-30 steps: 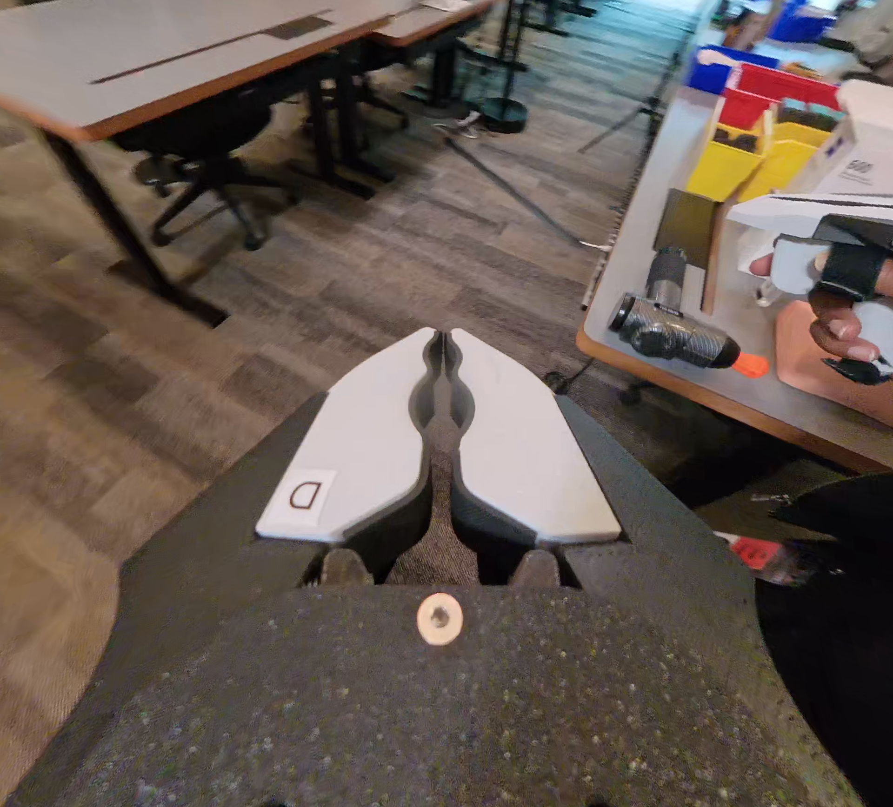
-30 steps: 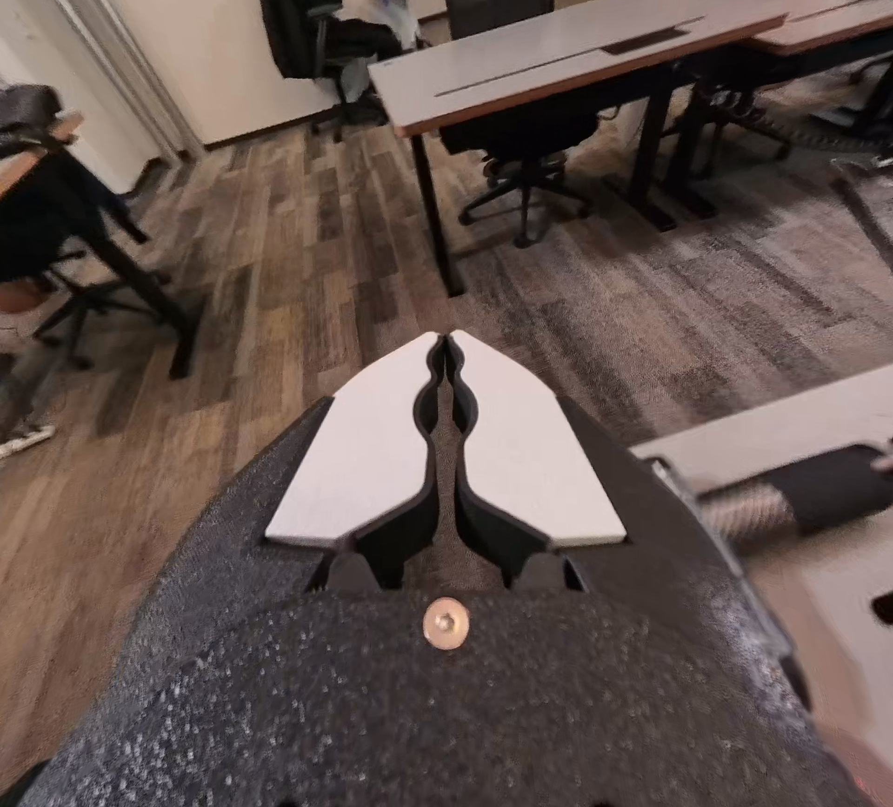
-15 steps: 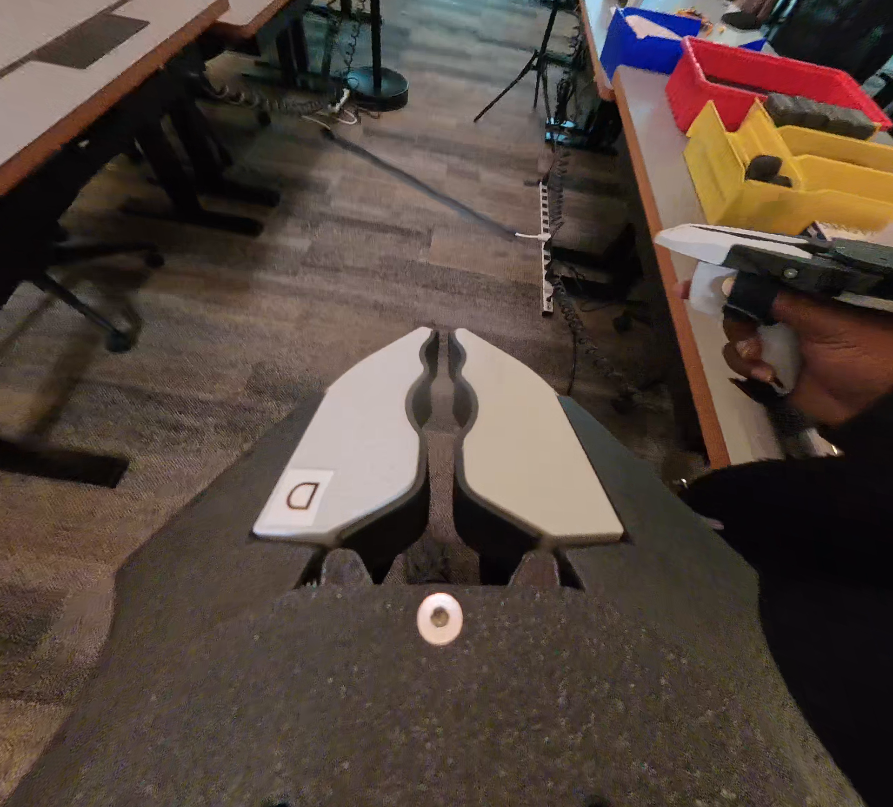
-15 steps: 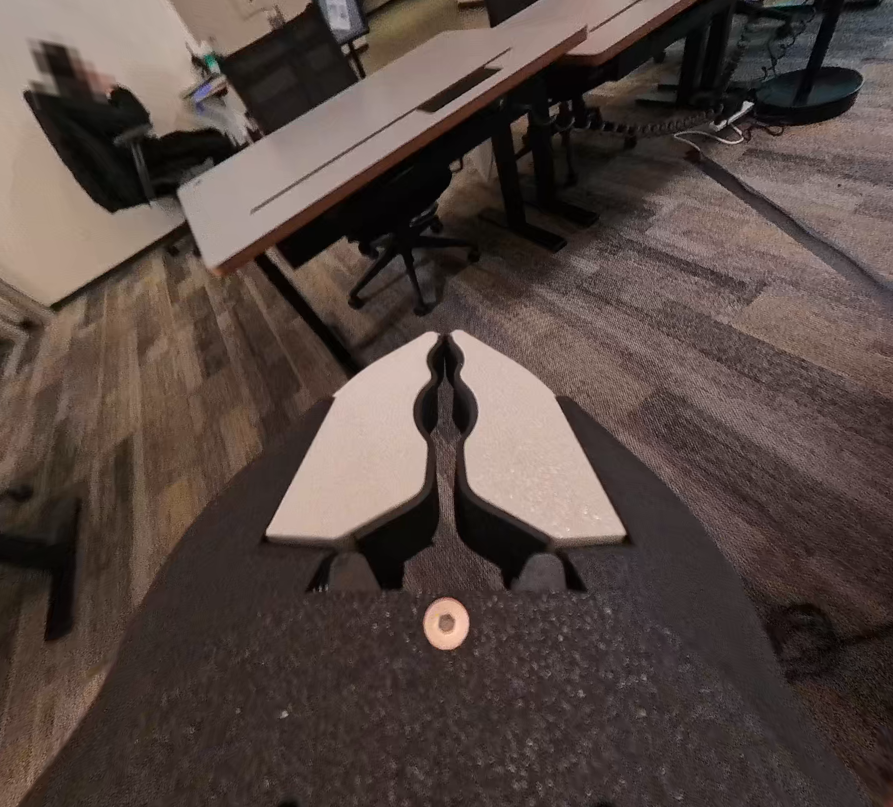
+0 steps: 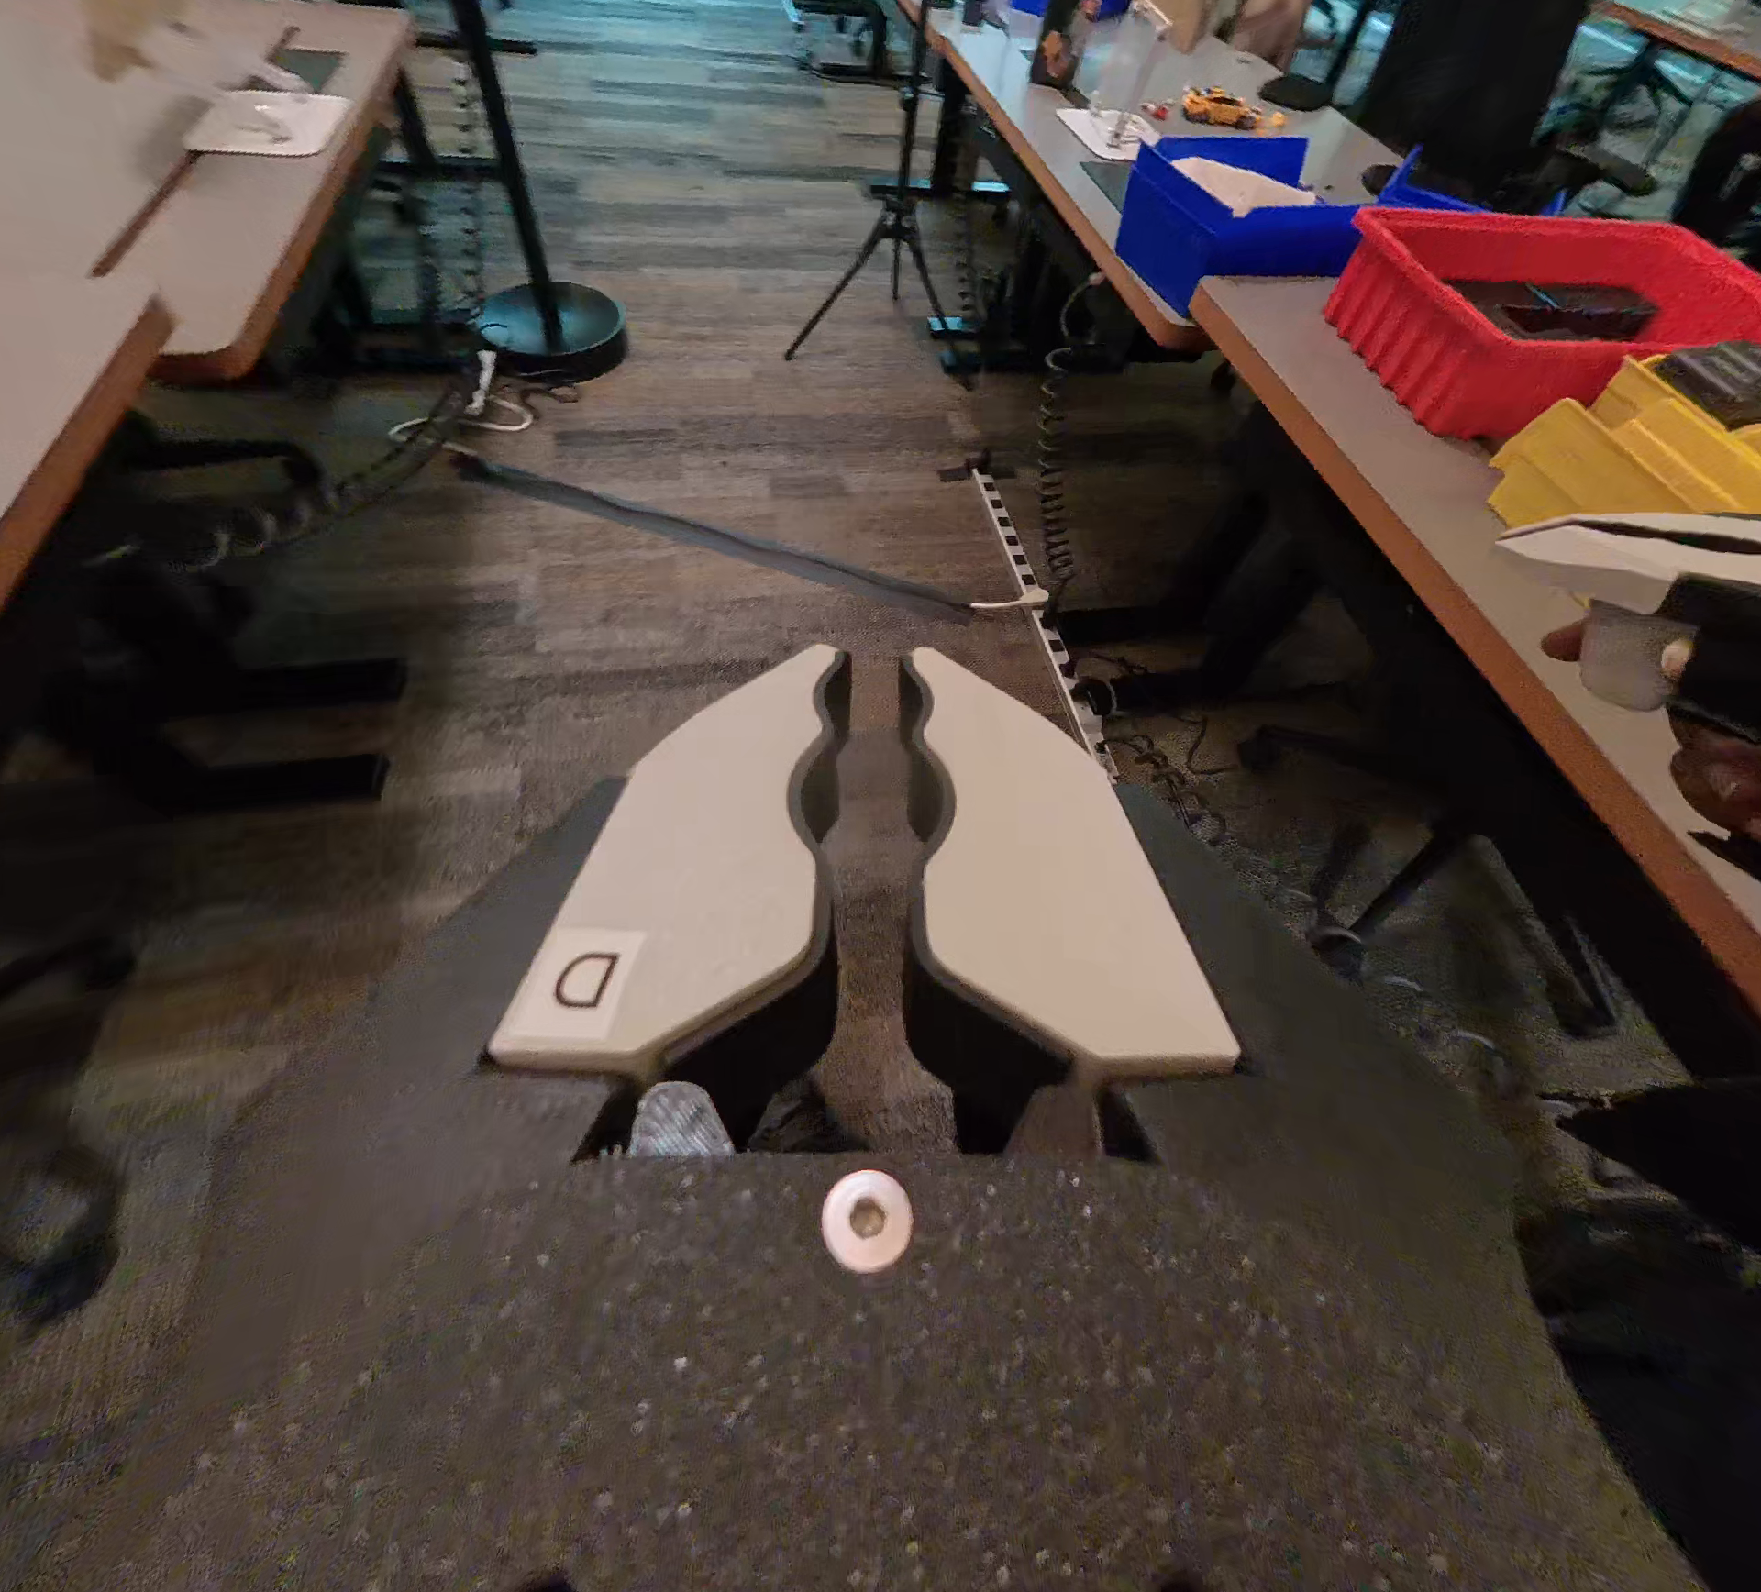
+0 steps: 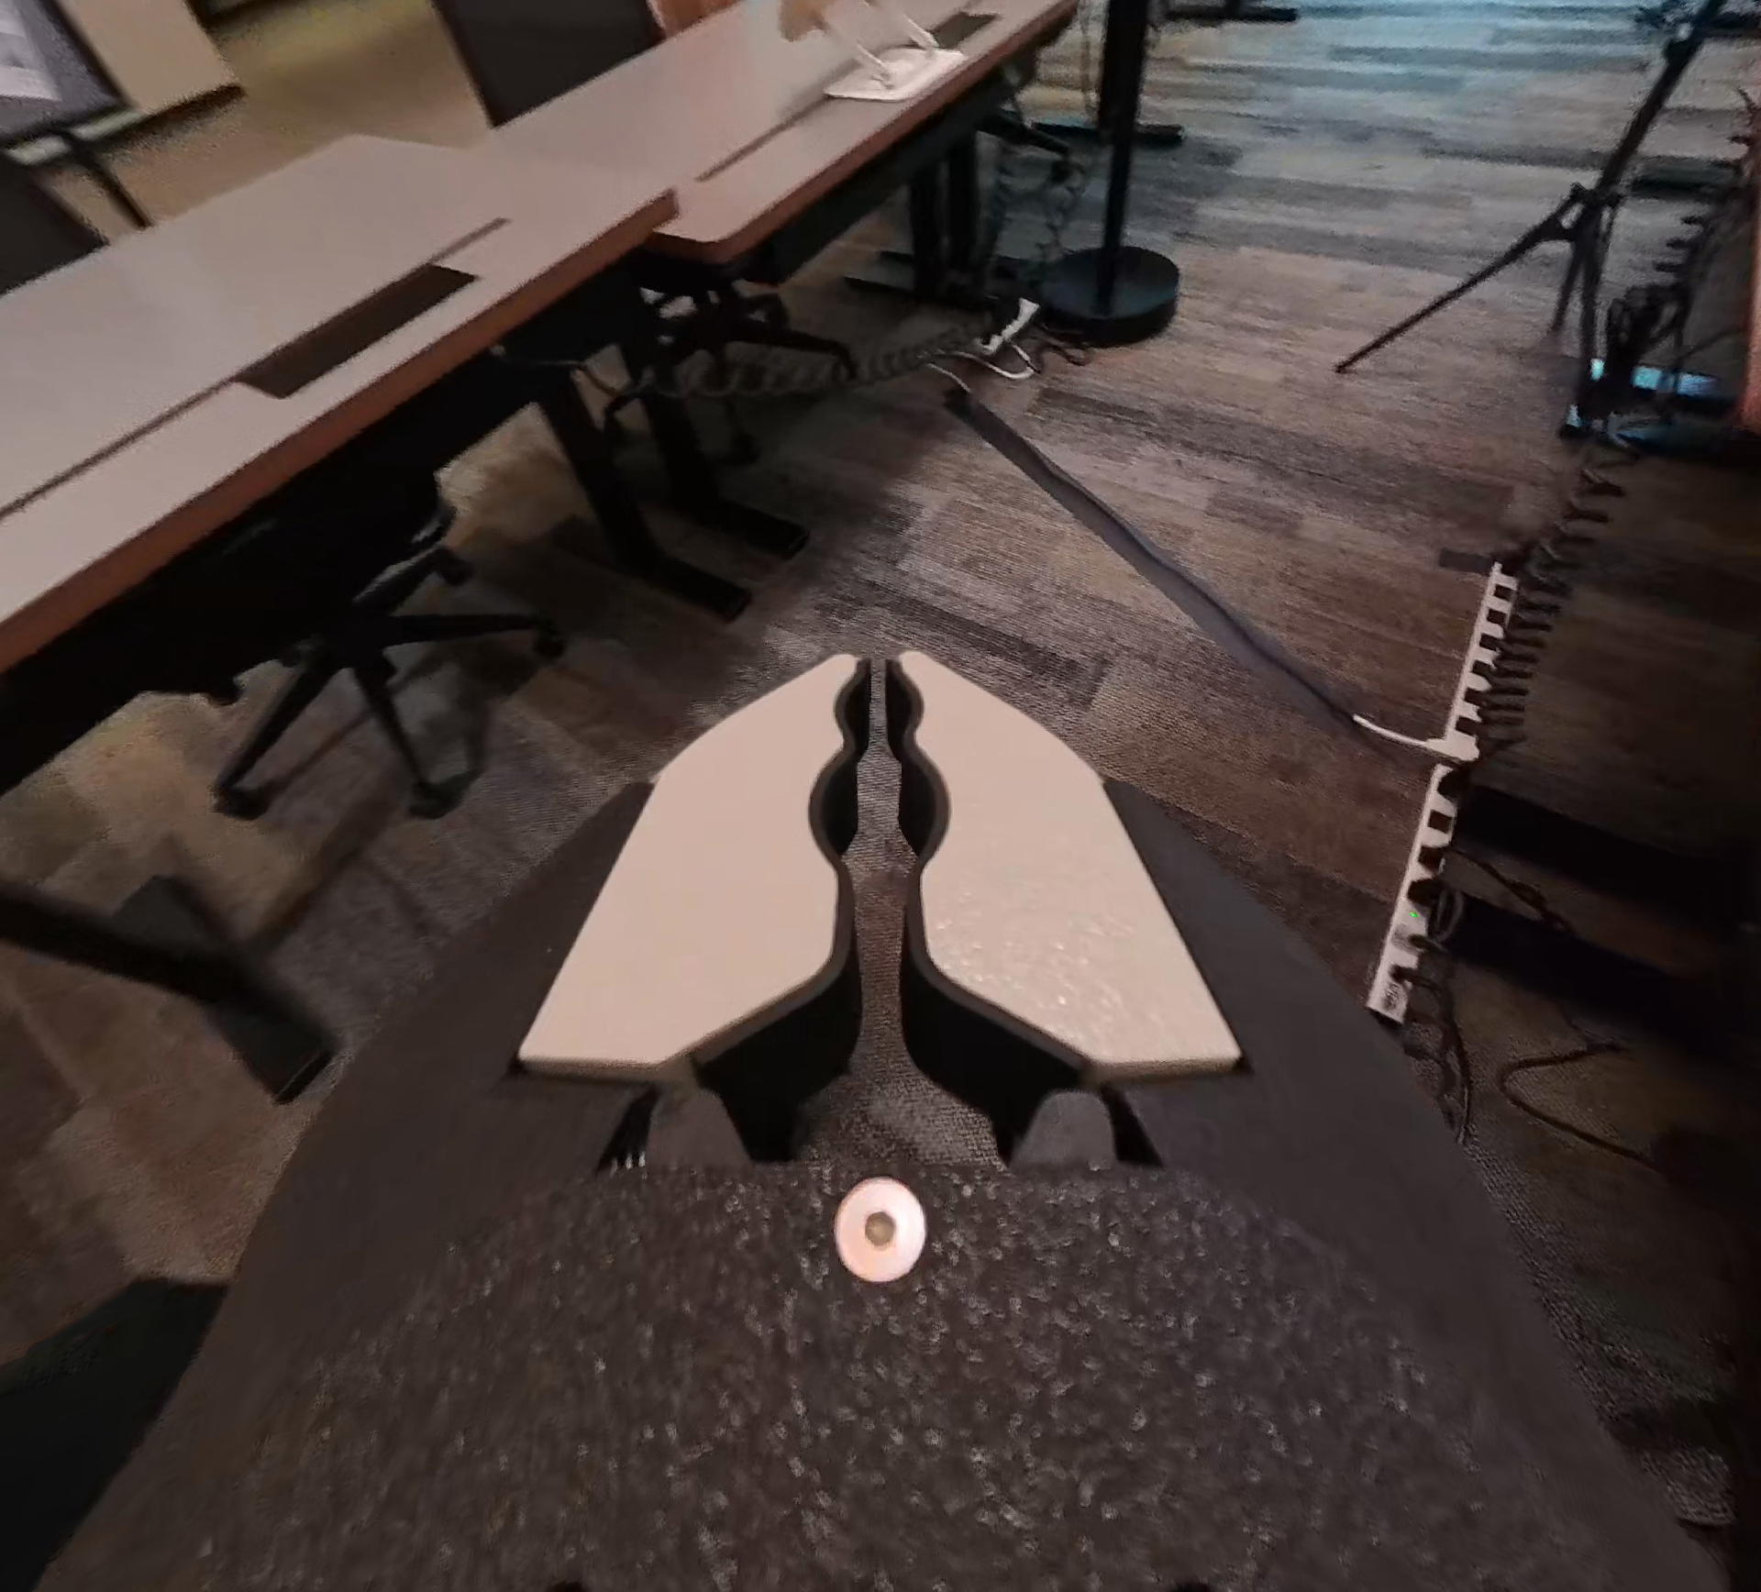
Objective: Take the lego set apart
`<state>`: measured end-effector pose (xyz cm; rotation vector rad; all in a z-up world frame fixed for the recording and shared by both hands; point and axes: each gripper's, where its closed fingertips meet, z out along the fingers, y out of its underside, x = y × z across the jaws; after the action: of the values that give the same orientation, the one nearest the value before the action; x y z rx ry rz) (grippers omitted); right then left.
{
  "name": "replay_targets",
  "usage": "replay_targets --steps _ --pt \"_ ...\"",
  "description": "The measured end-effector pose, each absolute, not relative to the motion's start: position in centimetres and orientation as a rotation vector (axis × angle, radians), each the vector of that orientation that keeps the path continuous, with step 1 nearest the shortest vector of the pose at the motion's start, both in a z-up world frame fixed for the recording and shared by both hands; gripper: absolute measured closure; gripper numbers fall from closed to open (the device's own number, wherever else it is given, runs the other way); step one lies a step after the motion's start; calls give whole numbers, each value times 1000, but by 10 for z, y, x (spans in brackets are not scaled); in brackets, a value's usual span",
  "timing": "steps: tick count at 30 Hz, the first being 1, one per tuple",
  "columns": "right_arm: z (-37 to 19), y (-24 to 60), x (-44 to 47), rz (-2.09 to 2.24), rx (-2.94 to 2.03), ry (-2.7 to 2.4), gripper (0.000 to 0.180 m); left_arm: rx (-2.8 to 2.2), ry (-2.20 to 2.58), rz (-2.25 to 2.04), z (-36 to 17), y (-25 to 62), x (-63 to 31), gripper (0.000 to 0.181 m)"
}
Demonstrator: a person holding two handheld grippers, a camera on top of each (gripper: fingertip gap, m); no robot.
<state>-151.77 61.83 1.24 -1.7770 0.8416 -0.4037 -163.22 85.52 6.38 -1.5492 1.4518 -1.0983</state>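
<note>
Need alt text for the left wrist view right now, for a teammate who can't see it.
The left claw, slightly open and empty, points down a carpeted aisle between desks. At right, a table holds red, yellow and blue bins; the right claw hovers there.

Showing on the left gripper (image 5: 872, 665) pale grey fingers (image 5: 700, 870) in speckled black housing, a silver screw (image 5: 866, 1218), a lettered sticker (image 5: 581, 981); matching right gripper (image 6: 879, 668), sticker-free; black sleeve (image 5: 1677, 1165).

Office lab: desk rows (image 6: 400, 279), parts bins (image 5: 1525, 317)
</note>
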Motion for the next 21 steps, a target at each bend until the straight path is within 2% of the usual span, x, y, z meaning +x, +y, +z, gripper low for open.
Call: replay_targets --steps 3,6,10,13,16,21 --pt "-10 656 -1440 -427 -1793 899 174 -1520 1548 -1200 36 895 -1525 174" --pt "-5 696 -1349 -470 -1849 906 172 -1537 1626 -1297 14 936 -1406 176" --pt "32 743 -1219 -532 -1863 873 171 -1419 1678 -1417 53 972 -1240 174" --pt "40 764 -1125 -548 -1836 928 169 -1294 1732 -1424 85 987 -1128 169" --pt "15 785 -1031 -534 -1832 981 167 -1269 1765 -1370 80 1005 -1023 160" --pt "-71 838 -850 -457 -1876 961 166 -1359 1833 -1282 0 1034 -862 165"
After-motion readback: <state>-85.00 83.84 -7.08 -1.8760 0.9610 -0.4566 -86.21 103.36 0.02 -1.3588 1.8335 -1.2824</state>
